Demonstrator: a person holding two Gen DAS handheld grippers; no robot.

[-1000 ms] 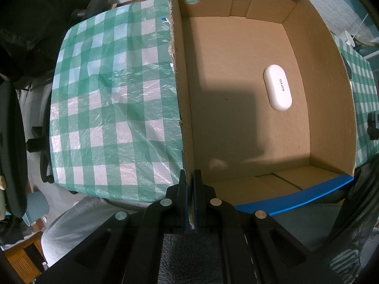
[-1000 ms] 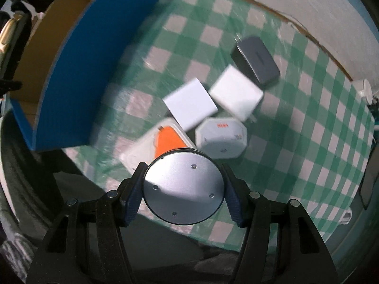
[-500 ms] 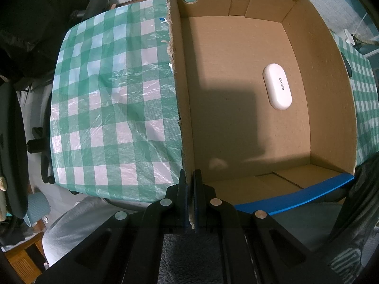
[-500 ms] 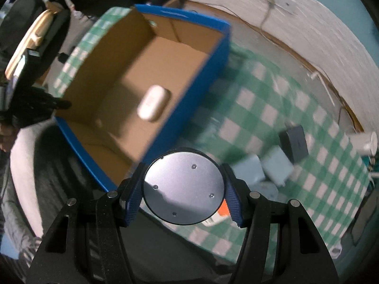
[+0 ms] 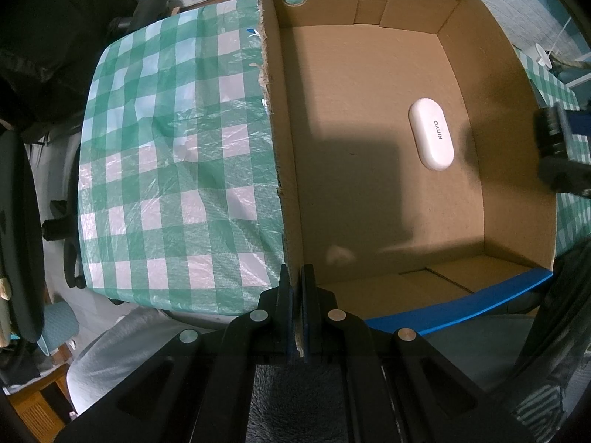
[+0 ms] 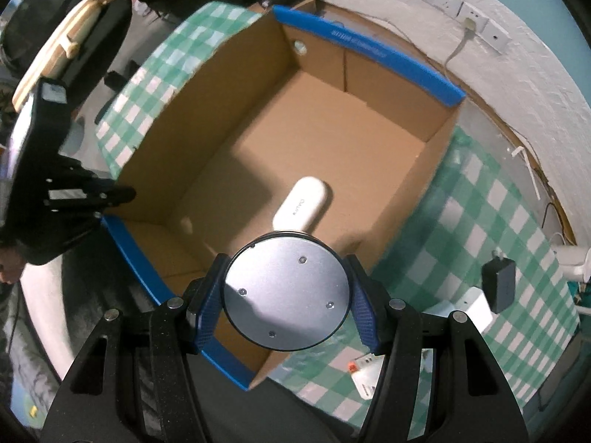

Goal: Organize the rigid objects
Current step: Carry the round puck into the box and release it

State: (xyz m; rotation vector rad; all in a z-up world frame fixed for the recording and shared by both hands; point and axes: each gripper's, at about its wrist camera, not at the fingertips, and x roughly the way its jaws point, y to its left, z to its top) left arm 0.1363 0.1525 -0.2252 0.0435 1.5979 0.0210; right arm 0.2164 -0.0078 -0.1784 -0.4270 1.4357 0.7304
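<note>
An open cardboard box with blue edges [image 5: 369, 170] [image 6: 207, 118] stands on the green checked table. A white oval case [image 5: 430, 133] [image 6: 301, 205] lies on its floor. My left gripper [image 5: 295, 295] is shut on the box's torn left wall, near its front corner. My right gripper [image 6: 286, 291] is shut on a round grey metal disc [image 6: 286, 291] and holds it above the box's near right corner. The right gripper's tip shows at the right edge of the left wrist view [image 5: 561, 147].
On the table right of the box lie a dark grey adapter [image 6: 498, 284], white chargers [image 6: 474, 306] and a white item with an orange mark [image 6: 364, 369]. A wall with sockets [image 6: 461, 11] is behind. Chairs stand at the left.
My right gripper has carried the disc left, from above the loose chargers to over the box. The left gripper and the box have not moved.
</note>
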